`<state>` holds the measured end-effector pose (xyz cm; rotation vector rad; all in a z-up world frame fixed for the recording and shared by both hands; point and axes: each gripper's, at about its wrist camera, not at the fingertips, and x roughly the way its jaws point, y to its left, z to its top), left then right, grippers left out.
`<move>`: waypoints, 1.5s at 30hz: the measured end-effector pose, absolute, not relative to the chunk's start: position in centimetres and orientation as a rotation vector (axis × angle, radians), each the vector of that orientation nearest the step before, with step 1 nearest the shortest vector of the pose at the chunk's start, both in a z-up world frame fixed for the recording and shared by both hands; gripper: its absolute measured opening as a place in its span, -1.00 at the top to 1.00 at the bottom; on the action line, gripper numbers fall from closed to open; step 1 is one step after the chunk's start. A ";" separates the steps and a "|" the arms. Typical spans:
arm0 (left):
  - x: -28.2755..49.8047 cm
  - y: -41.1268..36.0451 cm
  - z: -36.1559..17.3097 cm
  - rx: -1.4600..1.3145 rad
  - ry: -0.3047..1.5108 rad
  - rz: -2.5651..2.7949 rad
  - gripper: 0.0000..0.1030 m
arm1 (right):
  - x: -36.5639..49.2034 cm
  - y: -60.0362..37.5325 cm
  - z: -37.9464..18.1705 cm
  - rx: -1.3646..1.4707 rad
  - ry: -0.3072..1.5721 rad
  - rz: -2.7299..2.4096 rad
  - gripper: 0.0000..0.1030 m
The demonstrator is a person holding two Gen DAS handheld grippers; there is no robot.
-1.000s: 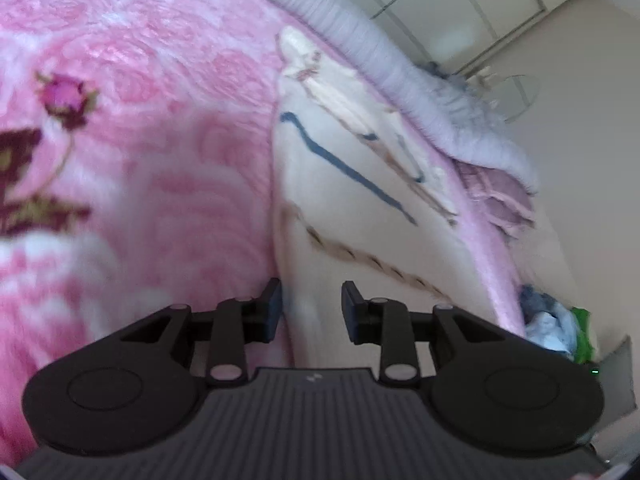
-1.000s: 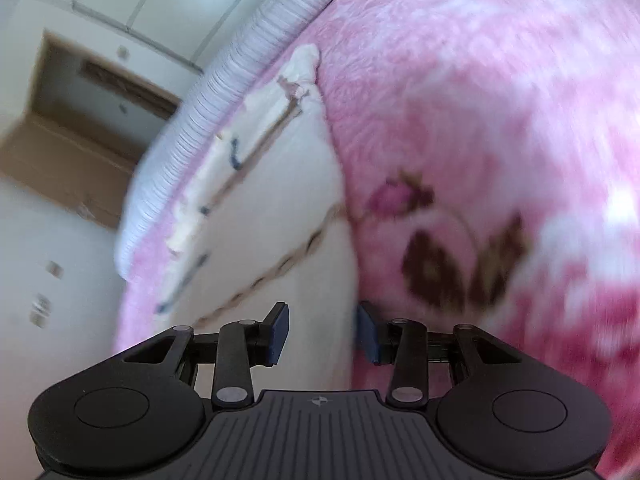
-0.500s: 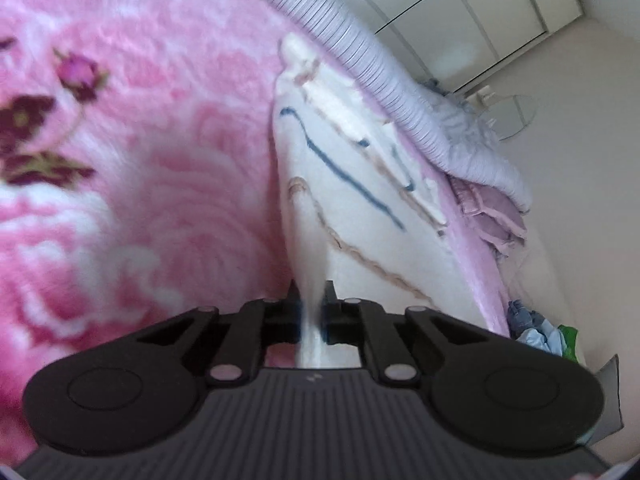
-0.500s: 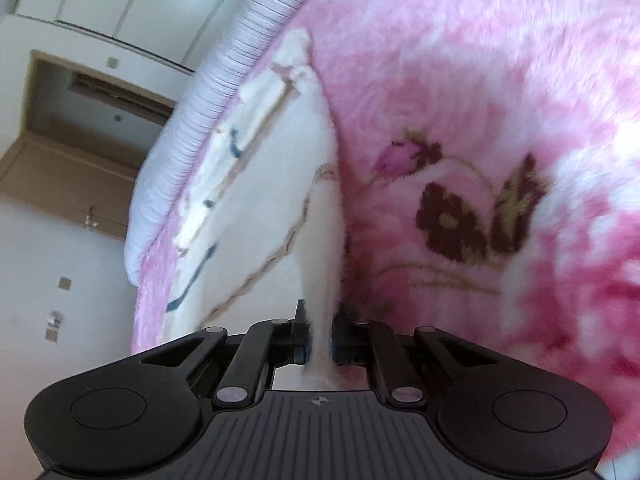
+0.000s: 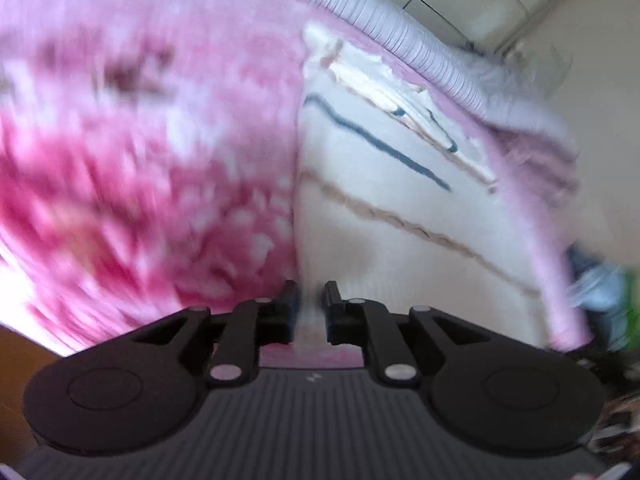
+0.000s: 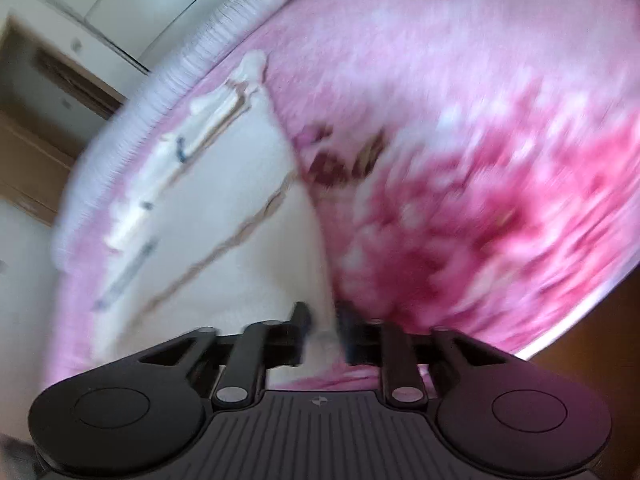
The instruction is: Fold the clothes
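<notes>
A cream knitted garment with a navy stripe and tan braided lines (image 5: pixel 400 208) lay spread along the far edge of the pink floral fleece blanket (image 5: pixel 140 160), beside a ribbed lilac bolster (image 5: pixel 420 60). The left gripper (image 5: pixel 311 300) and right gripper (image 6: pixel 323 320) were each clamped on its near hem, one per corner, likely to carry that edge over evenly.

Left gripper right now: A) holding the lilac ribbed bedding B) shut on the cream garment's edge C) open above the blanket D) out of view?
B: the left gripper has its jaws closed on a pinched edge of the cream garment, which lies on the pink blanket.
</notes>
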<state>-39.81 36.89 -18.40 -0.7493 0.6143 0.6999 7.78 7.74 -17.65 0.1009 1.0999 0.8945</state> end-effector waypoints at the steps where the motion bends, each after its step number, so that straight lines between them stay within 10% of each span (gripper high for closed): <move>1: -39.2 35.9 -17.1 -0.664 0.634 0.737 0.71 | 6.6 7.7 -16.3 0.045 1.013 0.864 0.31; 5: -36.6 33.1 -15.9 -0.565 0.686 0.762 0.40 | 2.6 8.5 -14.8 -0.046 0.848 0.898 -0.15; 45: -35.6 14.7 -11.5 -0.229 0.706 0.711 0.05 | -15.8 5.0 -11.7 -0.330 0.714 0.980 -0.15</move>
